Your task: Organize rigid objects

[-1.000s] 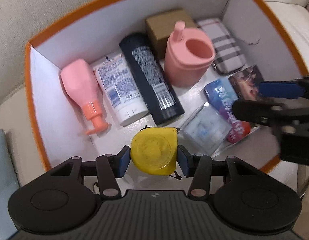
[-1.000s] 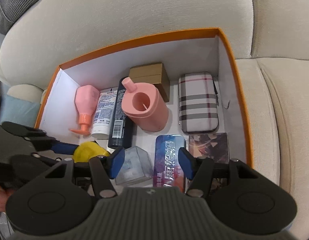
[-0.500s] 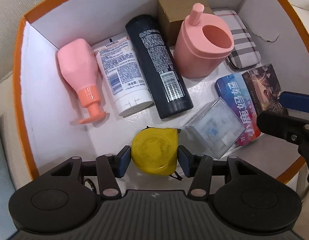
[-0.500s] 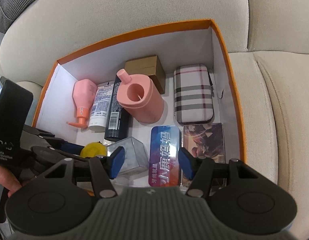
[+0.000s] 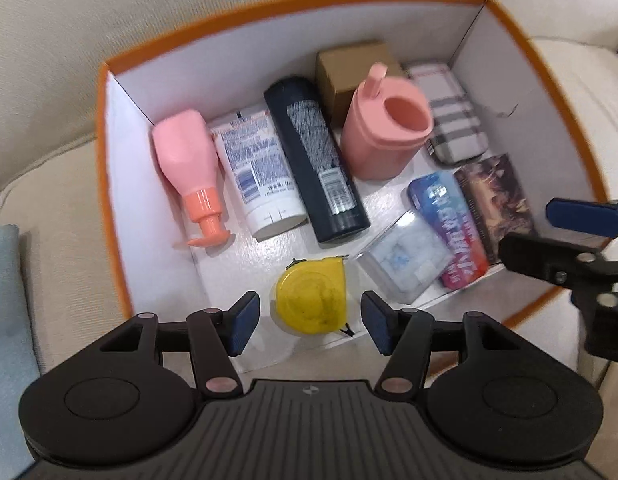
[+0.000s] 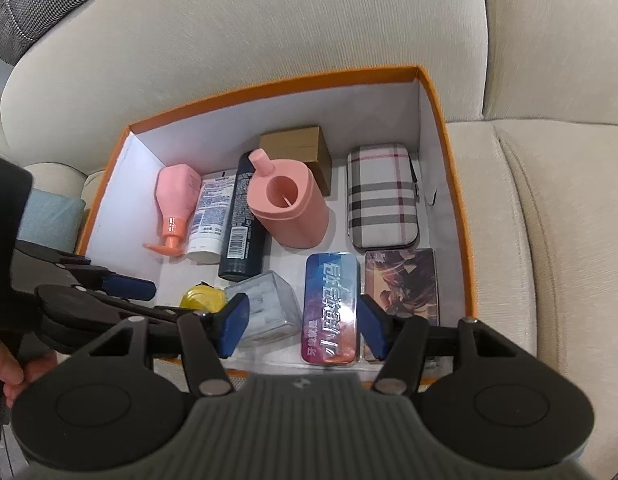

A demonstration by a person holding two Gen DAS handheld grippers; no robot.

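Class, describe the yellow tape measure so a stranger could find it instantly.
Find the orange-rimmed box on the sofa. On its floor near the front edge, beside a clear plastic case, lies the tape measure: the only yellow, rounded item there.

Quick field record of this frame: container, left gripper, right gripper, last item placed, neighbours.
container: orange box on a beige sofa
left gripper: open, jaws just opened, clear of the tape measure
right gripper: open, empty, above the blue tin
last item: yellow tape measure, lying on the box floor
neighbours: clear plastic case, black bottle
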